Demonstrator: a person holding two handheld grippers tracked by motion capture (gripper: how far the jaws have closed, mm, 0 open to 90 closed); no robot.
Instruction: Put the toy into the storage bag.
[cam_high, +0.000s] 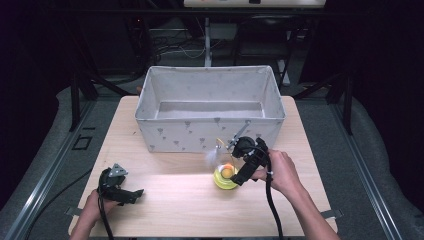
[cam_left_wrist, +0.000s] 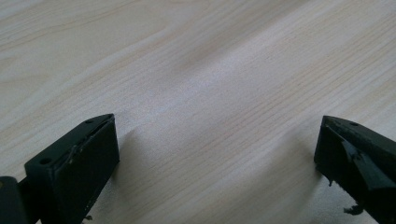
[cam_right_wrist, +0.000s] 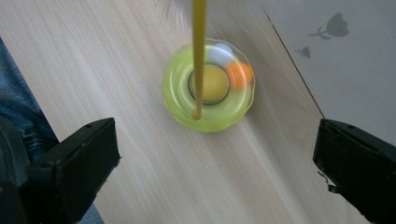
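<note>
With the right gripper (cam_high: 235, 172) poised jaws spread over the yellow toy (cam_right_wrist: 208, 84) on the table (cam_high: 165, 195) just in front of the bin (cam_high: 210, 134), lower straight down — straddle the ring, miss the upright stick (cam_right_wrist: 198, 56) — then close, while the left gripper (cam_left_wrist: 217, 163) rests spread and empty

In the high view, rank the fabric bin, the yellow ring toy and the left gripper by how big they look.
1. fabric bin, by far the largest
2. left gripper
3. yellow ring toy, though the right gripper covers part of it, so the ranking of 2 and 3 is unsure.
</note>
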